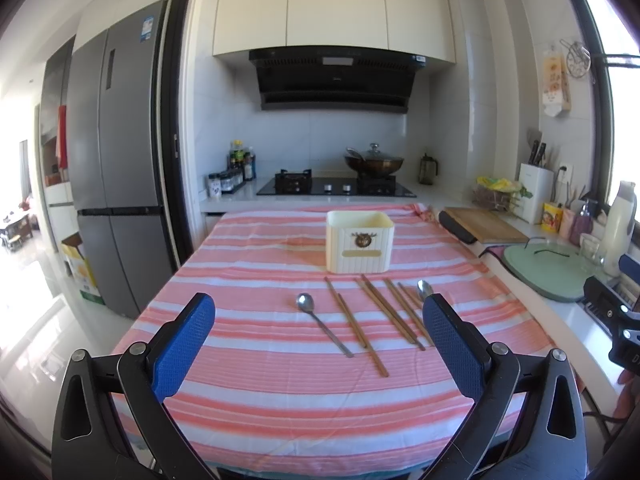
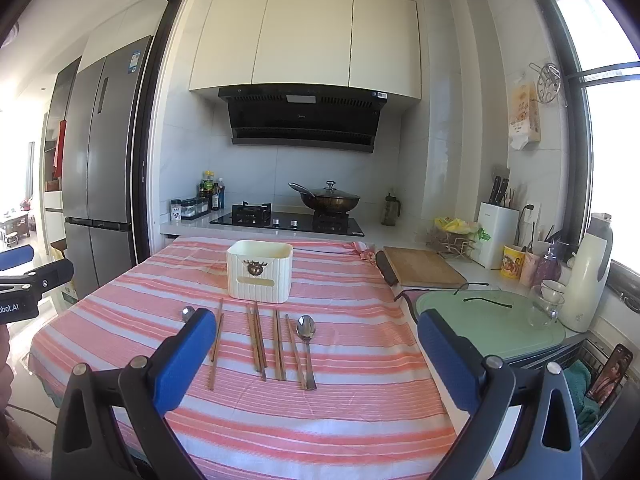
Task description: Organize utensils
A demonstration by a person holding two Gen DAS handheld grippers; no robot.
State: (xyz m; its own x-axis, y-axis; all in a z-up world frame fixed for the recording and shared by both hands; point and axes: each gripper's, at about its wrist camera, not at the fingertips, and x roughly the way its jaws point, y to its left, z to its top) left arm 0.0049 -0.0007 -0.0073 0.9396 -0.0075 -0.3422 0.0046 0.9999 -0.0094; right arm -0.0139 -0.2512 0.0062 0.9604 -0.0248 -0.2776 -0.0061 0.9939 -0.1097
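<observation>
A cream utensil holder stands upright on a pink-and-white striped tablecloth. In front of it lie several wooden chopsticks in a row, with one metal spoon at the left and another spoon at the right. My left gripper is open and empty above the near part of the table. My right gripper is open and empty, also short of the utensils.
A counter runs along the right with a wooden cutting board, a green mat, a knife block and a thermos. A hob with a wok is behind. A fridge stands left.
</observation>
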